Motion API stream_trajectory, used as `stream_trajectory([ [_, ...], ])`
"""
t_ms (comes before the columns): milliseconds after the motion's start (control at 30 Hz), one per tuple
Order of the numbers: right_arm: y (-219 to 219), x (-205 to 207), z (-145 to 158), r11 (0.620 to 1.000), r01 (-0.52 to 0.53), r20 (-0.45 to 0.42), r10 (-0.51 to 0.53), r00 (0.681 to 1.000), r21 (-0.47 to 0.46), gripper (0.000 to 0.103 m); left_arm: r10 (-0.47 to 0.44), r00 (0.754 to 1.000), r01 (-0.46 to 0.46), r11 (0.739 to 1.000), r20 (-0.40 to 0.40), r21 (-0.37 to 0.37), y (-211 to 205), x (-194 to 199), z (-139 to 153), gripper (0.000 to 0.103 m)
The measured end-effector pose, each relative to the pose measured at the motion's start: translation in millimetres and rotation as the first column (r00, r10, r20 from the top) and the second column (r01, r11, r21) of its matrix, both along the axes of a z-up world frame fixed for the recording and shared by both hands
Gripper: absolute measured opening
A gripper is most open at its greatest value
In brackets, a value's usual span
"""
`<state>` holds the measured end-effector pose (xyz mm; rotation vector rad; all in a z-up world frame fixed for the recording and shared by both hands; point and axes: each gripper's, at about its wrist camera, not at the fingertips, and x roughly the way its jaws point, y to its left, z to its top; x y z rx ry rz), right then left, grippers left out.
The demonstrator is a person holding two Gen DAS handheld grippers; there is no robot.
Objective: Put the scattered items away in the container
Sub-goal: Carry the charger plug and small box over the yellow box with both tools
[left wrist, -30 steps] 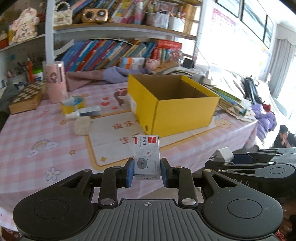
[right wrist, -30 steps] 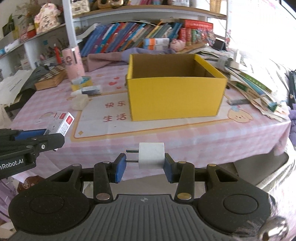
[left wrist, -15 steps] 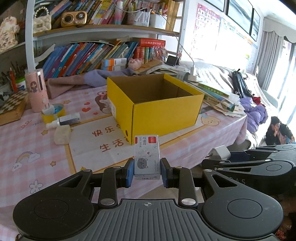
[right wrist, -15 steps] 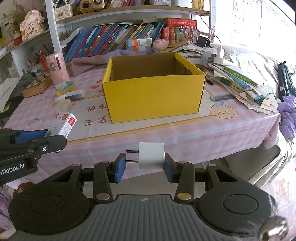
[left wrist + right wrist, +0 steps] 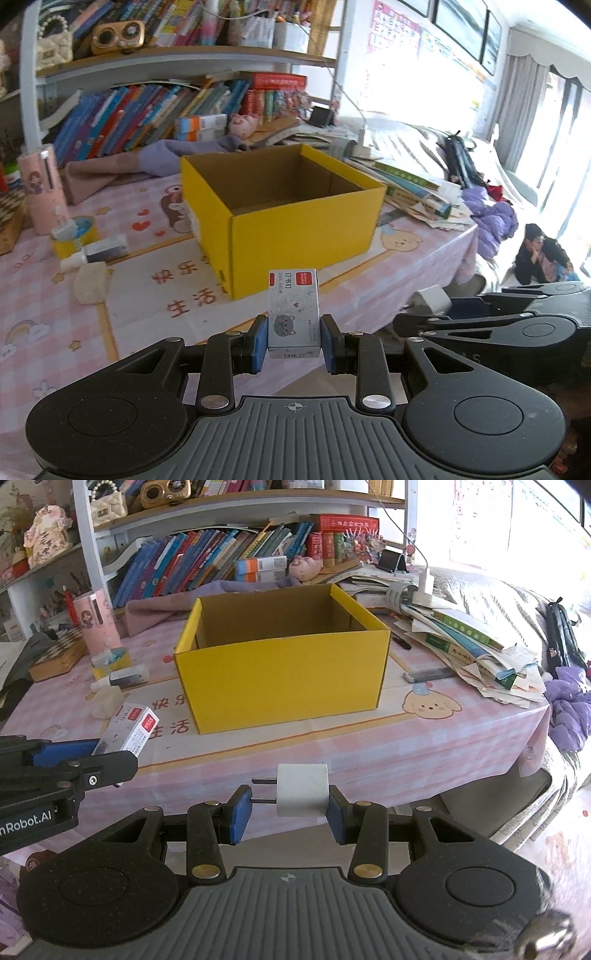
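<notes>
My left gripper (image 5: pixel 294 343) is shut on a small white staple box (image 5: pixel 293 312) with a red corner and a cat drawing, held upright before the table's front edge. In the right wrist view this box (image 5: pixel 131 731) shows at the left. My right gripper (image 5: pixel 284 808) is shut on a white plug adapter (image 5: pixel 303 789), its two prongs pointing left onto the left pad. The adapter (image 5: pixel 430 299) also shows in the left wrist view. The open yellow cardboard box (image 5: pixel 295 225) (image 5: pixel 284 679) stands ahead on the pink table; what shows of its inside is bare.
Left of the yellow box lie a tape roll (image 5: pixel 75 236), a small tube (image 5: pixel 98 251) and a white lump (image 5: pixel 90 282). A pink cylinder (image 5: pixel 42 192) stands behind them. Books and papers (image 5: pixel 472 642) pile at the right. A person (image 5: pixel 539 254) sits on the floor beyond the table.
Both grippers have swung leftward along the table's front edge with their loads, so the yellow box has shifted in view and its near corner now faces the left gripper. Grips unchanged.
</notes>
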<state>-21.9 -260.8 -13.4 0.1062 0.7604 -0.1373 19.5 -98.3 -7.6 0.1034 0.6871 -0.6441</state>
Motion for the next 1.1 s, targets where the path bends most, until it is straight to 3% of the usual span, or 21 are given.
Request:
stream_trajectory([
  [600,-16,20,7,1.0,0.013,0.037,-0.013,0.999,-0.017,0.041,-0.077,0.995,0.077,0.997,0.065,-0.005,-23,18,10,0.028],
  [1100,-45,91,50,0.996,-0.036,0.155,0.049,0.987,-0.085,0.04,-0.066,0.983,0.073,0.997,0.172,-0.035,-43,84,46,0.028],
])
